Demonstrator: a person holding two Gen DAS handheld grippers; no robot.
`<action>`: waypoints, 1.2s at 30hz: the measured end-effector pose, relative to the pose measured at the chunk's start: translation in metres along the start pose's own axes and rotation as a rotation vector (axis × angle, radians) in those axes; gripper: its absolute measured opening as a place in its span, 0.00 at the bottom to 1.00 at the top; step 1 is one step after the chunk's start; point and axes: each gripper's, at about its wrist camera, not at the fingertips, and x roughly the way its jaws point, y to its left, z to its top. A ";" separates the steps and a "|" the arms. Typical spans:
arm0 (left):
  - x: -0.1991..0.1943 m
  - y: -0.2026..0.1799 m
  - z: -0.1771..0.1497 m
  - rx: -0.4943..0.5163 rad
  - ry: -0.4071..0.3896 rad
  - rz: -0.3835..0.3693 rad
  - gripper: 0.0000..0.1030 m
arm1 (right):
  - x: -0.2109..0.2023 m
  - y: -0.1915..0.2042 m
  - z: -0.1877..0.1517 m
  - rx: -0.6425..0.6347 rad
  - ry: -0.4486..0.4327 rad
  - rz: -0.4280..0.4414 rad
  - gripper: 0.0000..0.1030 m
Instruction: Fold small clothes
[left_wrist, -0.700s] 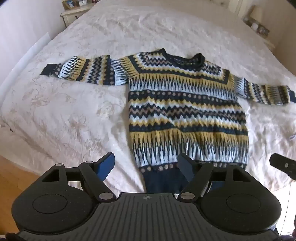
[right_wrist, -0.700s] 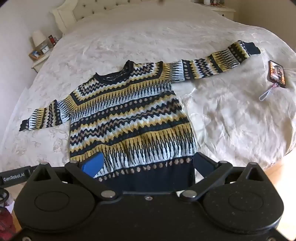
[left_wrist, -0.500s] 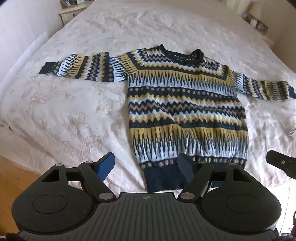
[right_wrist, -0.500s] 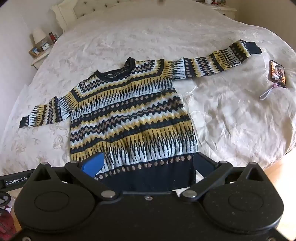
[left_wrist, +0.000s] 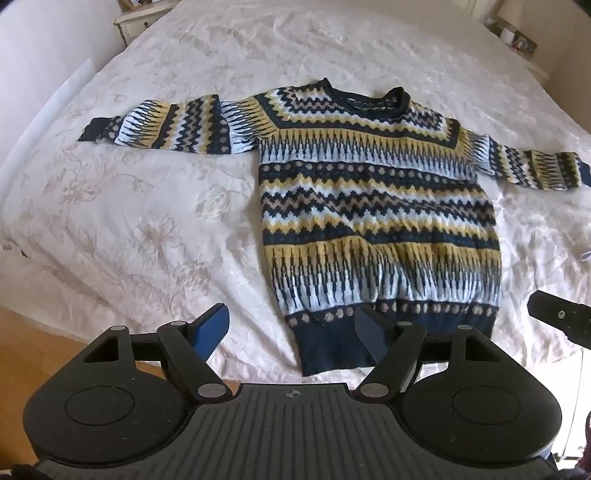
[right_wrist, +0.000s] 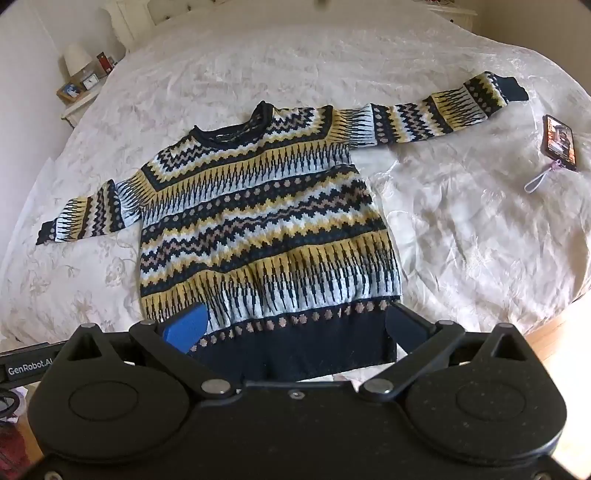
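Observation:
A navy, yellow and pale-blue patterned sweater (left_wrist: 376, 214) lies flat, front up, on the bed, both sleeves spread out sideways; it also shows in the right wrist view (right_wrist: 266, 236). My left gripper (left_wrist: 291, 328) is open and empty, held above the sweater's lower left hem corner. My right gripper (right_wrist: 295, 325) is open and empty, held above the navy hem band (right_wrist: 295, 350). Part of the right gripper's body shows at the right edge of the left wrist view (left_wrist: 557, 319).
The bed has a cream floral bedspread (left_wrist: 129, 221). A phone with a strap (right_wrist: 557, 142) lies on the bed right of the sweater's sleeve. Nightstands stand at the bed's far corners (right_wrist: 79, 94). Wooden floor (left_wrist: 33, 350) shows by the near bed edge.
Both grippers have drawn back or risen slightly, so the sweater sits higher and smaller in each view. Both stay open. The sweater has not moved.

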 end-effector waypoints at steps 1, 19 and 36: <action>0.001 0.000 -0.003 -0.001 -0.001 0.000 0.72 | 0.000 -0.001 0.000 -0.003 0.002 0.002 0.99; 0.005 0.003 -0.004 -0.003 0.014 0.003 0.72 | 0.002 0.003 -0.001 0.001 0.010 0.013 0.99; 0.013 0.006 -0.008 -0.006 0.082 -0.011 0.72 | 0.008 0.009 -0.001 -0.010 0.040 0.047 0.99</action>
